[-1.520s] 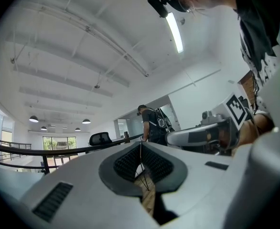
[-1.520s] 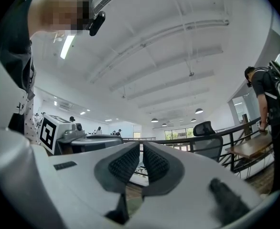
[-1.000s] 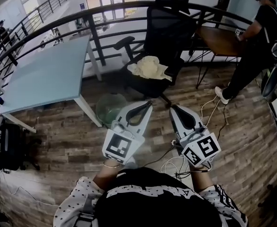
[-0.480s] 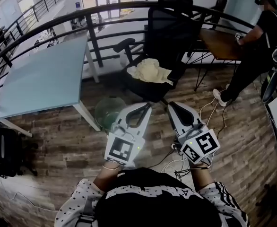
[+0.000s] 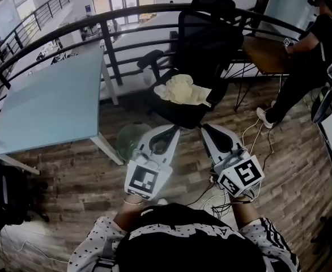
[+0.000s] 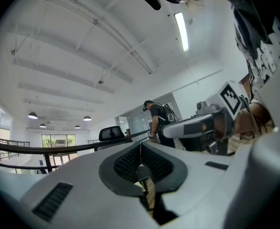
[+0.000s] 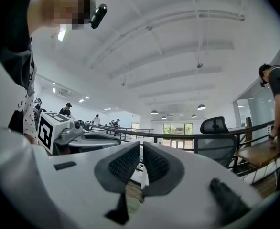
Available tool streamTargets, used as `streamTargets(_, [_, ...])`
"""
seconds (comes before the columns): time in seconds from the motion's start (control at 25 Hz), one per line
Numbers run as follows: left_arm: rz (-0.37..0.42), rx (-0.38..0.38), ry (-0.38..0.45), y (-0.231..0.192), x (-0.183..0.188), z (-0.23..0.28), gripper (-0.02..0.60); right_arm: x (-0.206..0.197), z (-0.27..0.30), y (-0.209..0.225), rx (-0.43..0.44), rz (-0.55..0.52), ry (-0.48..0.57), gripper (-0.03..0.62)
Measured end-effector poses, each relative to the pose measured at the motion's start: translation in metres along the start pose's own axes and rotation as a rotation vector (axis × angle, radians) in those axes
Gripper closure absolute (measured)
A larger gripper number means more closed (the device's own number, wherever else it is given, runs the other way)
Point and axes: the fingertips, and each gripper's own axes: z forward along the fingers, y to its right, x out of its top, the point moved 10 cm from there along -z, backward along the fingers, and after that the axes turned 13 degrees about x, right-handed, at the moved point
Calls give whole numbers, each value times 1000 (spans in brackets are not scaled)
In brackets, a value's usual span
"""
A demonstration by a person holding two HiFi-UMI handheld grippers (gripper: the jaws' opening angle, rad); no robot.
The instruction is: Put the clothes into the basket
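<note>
A crumpled cream-yellow garment point(image 5: 182, 89) lies on the seat of a black office chair point(image 5: 203, 44). A translucent green basket point(image 5: 130, 140) stands on the wood floor, left of the chair's base and just ahead of my left gripper. My left gripper point(image 5: 174, 128) and right gripper point(image 5: 205, 128) are held side by side, level, pointing at the chair, a short way from the seat. Both are shut with nothing between the jaws. In the left gripper view the left gripper point(image 6: 141, 149) shows its pads pressed together; in the right gripper view the right gripper point(image 7: 142, 162) has only a sliver between its pads.
A pale blue table point(image 5: 47, 103) stands to the left, its leg near the basket. A dark curved railing point(image 5: 126, 15) runs behind the chair. At the right are a wooden desk point(image 5: 267, 51) and a person in black point(image 5: 313, 50). Cables point(image 5: 251, 137) lie on the floor.
Both grippers have travelled forward together toward the chair; the chair, garment and basket now sit closer and lower in the head view. Jaws stayed shut.
</note>
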Motion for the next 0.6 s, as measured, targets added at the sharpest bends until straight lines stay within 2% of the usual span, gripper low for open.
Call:
streamTargets(0.32, [-18, -35, 4, -31, -16, 12, 565, -6, 22, 6, -69, 10, -16, 560])
streamTargets(0.6, [-28, -46, -9, -37, -23, 17, 565, -10, 25, 11, -88, 17, -24, 560])
